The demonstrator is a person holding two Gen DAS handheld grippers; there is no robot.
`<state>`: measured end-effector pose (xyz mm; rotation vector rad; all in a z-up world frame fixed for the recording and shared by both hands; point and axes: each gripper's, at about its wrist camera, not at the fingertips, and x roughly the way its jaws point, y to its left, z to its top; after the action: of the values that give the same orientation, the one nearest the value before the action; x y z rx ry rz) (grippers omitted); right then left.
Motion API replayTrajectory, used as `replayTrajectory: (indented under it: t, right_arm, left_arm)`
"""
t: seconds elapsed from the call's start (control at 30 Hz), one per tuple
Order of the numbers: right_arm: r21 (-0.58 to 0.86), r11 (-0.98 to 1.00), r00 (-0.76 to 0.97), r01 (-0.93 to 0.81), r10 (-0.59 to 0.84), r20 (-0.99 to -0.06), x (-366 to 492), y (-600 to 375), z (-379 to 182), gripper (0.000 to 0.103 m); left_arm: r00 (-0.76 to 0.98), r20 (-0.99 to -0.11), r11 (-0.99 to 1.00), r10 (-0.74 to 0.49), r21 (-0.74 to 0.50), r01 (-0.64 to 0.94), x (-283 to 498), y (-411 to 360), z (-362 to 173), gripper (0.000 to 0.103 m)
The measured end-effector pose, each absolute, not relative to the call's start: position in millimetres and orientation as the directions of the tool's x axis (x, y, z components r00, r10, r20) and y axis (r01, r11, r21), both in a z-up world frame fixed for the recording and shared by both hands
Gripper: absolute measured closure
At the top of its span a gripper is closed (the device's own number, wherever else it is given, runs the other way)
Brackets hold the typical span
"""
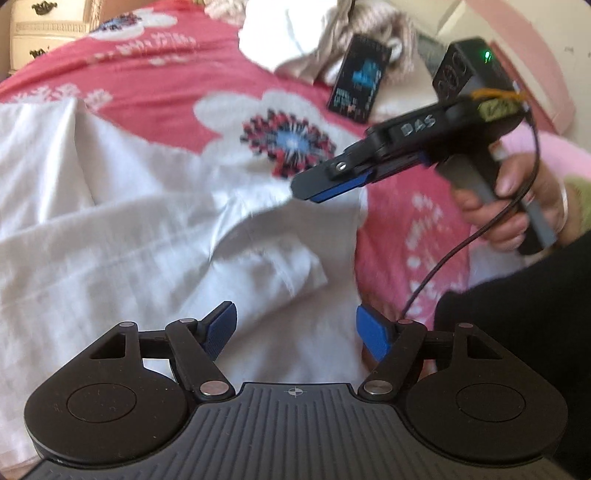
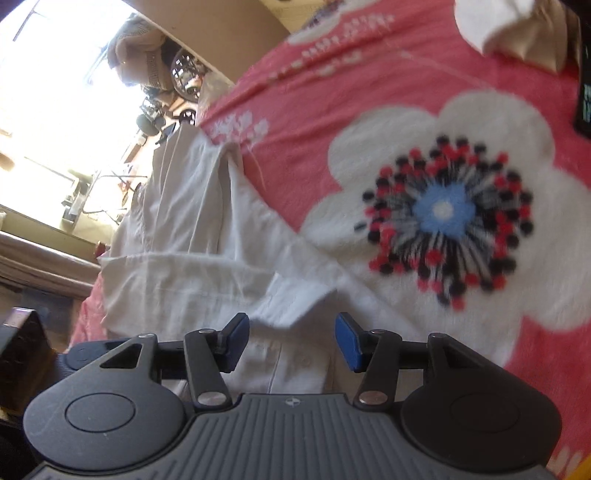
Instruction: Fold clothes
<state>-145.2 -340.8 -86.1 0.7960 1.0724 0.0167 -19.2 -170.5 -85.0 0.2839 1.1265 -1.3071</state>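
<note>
While both hand-held grippers, left (image 1: pixel 295 328) and right (image 2: pixel 291 341), hover open and empty, the soft, light white cotton shirt (image 1: pixel 147 229) looks easiest pinched at its hem

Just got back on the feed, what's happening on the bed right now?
A person is folding a white shirt spread on a pink floral bedspread, with a gripper in each hand. Both grippers are open and hold nothing. The left gripper hovers over the shirt. The right gripper is above the collar; in the left wrist view it shows at the shirt's far edge, near the flower print. A few more clothes are piled further back.
</note>
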Motion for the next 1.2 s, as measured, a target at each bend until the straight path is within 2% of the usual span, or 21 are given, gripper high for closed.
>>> replayTrajectory:
  t: [0.27, 0.53, 0.6, 0.67, 0.7, 0.77, 0.87, 1.2]
  right_arm:
    - [0.572, 0.697, 0.382, 0.433, 0.433, -0.816, -148.1, -333.0, -119.1, 0.046]
    - [0.541, 0.751, 0.363, 0.379, 0.416, -0.833, -135.2, -308.4, -126.0, 0.047]
    - [0.505, 0.792, 0.361, 0.344, 0.385, -0.850, -134.6, -300.9, -122.1, 0.055]
    - [0.479, 0.818, 0.365, 0.318, 0.361, -0.858, -135.4, -295.6, -118.5, 0.075]
    - [0.474, 0.823, 0.367, 0.313, 0.356, -0.859, -136.1, -295.0, -117.3, 0.080]
    - [0.465, 0.831, 0.375, 0.306, 0.344, -0.861, -137.9, -294.3, -114.6, 0.096]
    - [0.454, 0.840, 0.395, 0.296, 0.325, -0.859, -142.6, -296.1, -108.2, 0.102]
    - [0.377, 0.881, 0.396, 0.285, 0.250, -0.883, -150.7, -298.3, -94.6, 0.103]
  left_arm:
    - [-0.112, -0.847, 0.303, -0.520, -0.306, 0.903, -30.2, -151.9, -95.0, 0.031]
    - [-0.110, -0.867, 0.319, -0.486, -0.293, 0.901, -34.5, -148.8, -105.9, 0.031]
    - [-0.109, -0.870, 0.313, -0.480, -0.287, 0.905, -35.4, -147.4, -106.4, 0.031]
    - [-0.111, -0.874, 0.304, -0.474, -0.280, 0.910, -36.8, -146.0, -106.6, 0.031]
    - [-0.112, -0.876, 0.300, -0.470, -0.278, 0.912, -37.8, -145.5, -107.1, 0.031]
    - [-0.115, -0.879, 0.295, -0.463, -0.274, 0.915, -39.6, -144.5, -107.9, 0.031]
    - [-0.118, -0.881, 0.290, -0.458, -0.274, 0.917, -41.5, -142.9, -108.3, 0.031]
    - [-0.133, -0.882, 0.292, -0.452, -0.287, 0.912, -42.7, -137.9, -108.9, 0.031]
